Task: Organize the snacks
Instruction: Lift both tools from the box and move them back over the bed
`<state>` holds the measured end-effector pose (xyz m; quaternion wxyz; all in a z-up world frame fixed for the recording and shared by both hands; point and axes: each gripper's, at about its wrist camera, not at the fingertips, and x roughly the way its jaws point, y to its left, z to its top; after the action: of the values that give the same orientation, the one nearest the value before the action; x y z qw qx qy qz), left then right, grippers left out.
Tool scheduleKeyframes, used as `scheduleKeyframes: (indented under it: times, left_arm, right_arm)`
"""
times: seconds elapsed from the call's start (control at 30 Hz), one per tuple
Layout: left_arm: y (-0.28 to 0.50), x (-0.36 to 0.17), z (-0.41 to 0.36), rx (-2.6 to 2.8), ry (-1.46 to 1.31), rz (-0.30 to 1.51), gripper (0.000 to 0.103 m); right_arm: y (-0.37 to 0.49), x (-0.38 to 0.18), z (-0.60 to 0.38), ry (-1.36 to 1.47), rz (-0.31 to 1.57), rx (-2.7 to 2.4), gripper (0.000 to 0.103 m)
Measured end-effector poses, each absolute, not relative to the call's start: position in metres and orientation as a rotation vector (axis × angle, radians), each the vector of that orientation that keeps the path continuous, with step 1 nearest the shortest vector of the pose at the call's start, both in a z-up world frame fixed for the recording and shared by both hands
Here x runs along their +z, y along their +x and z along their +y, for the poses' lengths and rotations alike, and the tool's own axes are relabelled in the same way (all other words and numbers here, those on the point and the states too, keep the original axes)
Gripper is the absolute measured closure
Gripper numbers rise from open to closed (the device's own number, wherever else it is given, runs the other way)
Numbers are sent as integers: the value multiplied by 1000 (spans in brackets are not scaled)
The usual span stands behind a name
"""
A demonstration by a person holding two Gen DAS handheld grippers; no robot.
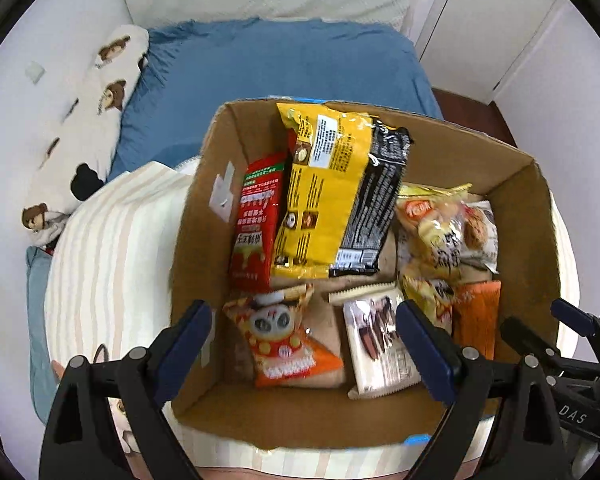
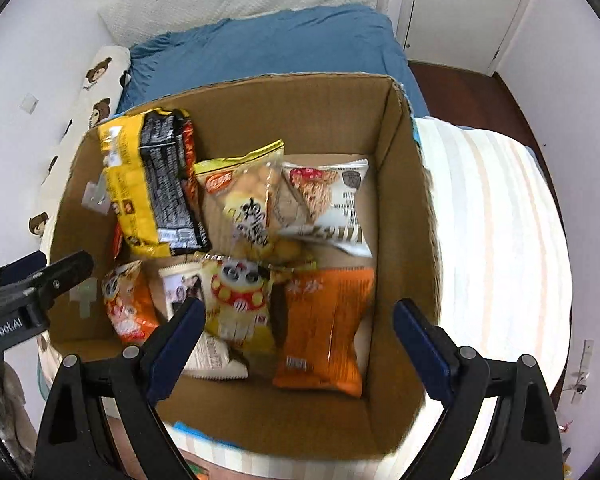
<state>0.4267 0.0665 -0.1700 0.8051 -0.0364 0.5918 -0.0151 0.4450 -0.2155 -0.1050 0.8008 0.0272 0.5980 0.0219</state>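
An open cardboard box [image 1: 204, 208] holds several snack packets. In the left wrist view, a red packet [image 1: 256, 220], a yellow bag [image 1: 320, 192] and a black packet [image 1: 376, 196] lean at its back left. A panda-print orange packet [image 1: 284, 336] and a white packet [image 1: 380, 344] lie in front. My left gripper [image 1: 303, 308] hovers above these two, open and holding nothing. In the right wrist view, my right gripper [image 2: 300, 305] is open and holding nothing above an orange packet [image 2: 324, 328] and a yellow panda packet [image 2: 240, 300]. A clear bread bag [image 2: 248, 208] and a white cereal packet [image 2: 332, 204] lie further back.
The box [image 2: 404, 184] rests on a striped cream cover [image 2: 492, 220]. Behind it is a bed with a blue sheet [image 1: 280, 64] and a bear-print pillow [image 1: 100, 92]. A white door [image 1: 492, 20] and dark wooden floor [image 2: 480, 92] are at the right.
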Motion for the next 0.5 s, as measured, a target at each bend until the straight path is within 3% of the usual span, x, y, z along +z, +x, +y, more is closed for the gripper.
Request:
scheduleKeyframes:
  times: [0.5]
  left_arm:
    - [331,-105,64,-3,-1,1016,9]
  right_arm:
    - [362,-43,-207,51,1109,43,6]
